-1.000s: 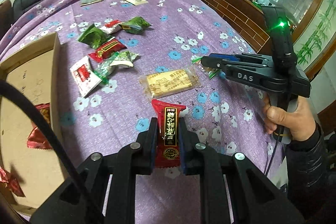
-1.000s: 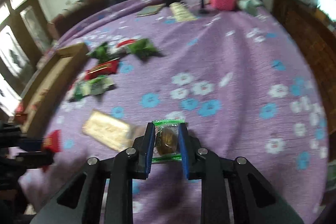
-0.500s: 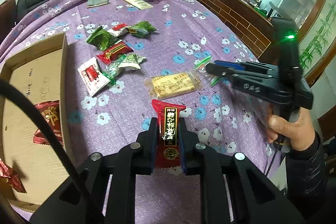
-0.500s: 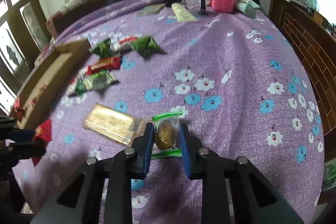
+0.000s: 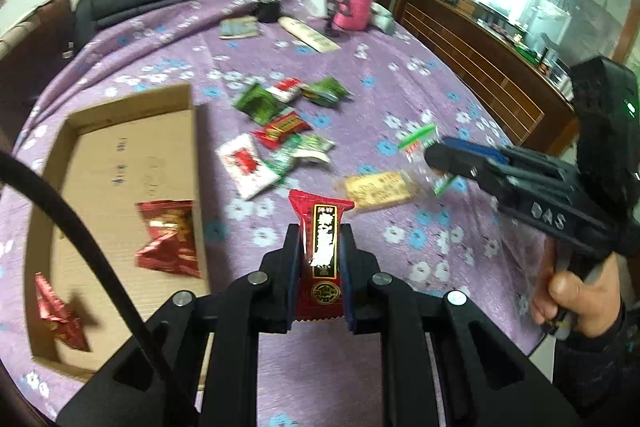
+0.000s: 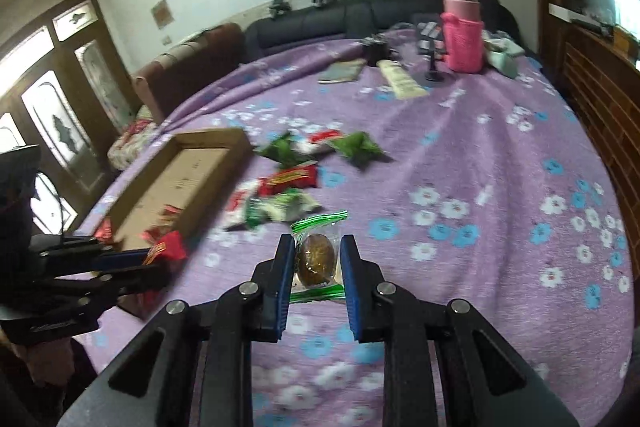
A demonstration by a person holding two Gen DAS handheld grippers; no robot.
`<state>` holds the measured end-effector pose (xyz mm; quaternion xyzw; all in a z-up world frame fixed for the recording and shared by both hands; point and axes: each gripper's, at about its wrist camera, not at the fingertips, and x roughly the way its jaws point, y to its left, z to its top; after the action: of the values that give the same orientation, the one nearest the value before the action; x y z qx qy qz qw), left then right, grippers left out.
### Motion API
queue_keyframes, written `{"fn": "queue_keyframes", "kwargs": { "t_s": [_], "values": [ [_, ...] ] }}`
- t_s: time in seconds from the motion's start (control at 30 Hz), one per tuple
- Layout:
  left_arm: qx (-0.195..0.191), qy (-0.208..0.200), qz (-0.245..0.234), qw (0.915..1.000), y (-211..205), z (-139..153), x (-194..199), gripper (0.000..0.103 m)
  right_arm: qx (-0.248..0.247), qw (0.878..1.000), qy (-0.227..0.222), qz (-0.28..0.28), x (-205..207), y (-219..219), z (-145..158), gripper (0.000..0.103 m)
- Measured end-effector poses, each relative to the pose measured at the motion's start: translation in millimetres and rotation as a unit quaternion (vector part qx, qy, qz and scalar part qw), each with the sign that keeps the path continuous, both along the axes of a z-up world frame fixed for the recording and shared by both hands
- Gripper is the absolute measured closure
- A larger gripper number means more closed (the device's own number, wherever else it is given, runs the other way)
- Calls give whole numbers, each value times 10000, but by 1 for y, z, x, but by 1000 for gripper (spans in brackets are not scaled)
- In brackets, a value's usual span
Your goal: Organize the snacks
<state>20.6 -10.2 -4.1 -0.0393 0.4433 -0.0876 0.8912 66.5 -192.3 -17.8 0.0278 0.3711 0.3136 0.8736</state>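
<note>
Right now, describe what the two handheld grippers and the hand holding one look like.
Both the left gripper and the right gripper are matte black, with silver pivot bolts and blue finger pads. The right one carries white "DAS" lettering and a green light on its handle. A black cable crosses the left view. The bare right hand wears a dark sleeve.

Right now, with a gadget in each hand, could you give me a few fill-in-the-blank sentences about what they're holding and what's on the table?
1. The left gripper holds a ____ packet.
2. The right gripper holds a clear packet with ____ ends.
3. The box is made of ____.
4. The far bottle wears a ____ sleeve.

Missing words: red; green; cardboard; pink
</note>
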Motion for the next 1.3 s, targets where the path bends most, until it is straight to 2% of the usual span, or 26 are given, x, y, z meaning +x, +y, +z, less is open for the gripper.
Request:
{"fn": "queue_keyframes", "kwargs": {
  "t_s": [0.23,0.5,1.3],
  "values": [
    [221,-134,708,9972,40,7,-6,84,273,9984,-126,478,-16,38,13,81],
    [425,-130,1270,9909,79,3,-16,84,389,9949,-27,935,-23,79,11,81],
    [361,-79,1783,9833,126,-4,-22,83,268,9890,26,1454,-23,144,9,81]
  ]
}}
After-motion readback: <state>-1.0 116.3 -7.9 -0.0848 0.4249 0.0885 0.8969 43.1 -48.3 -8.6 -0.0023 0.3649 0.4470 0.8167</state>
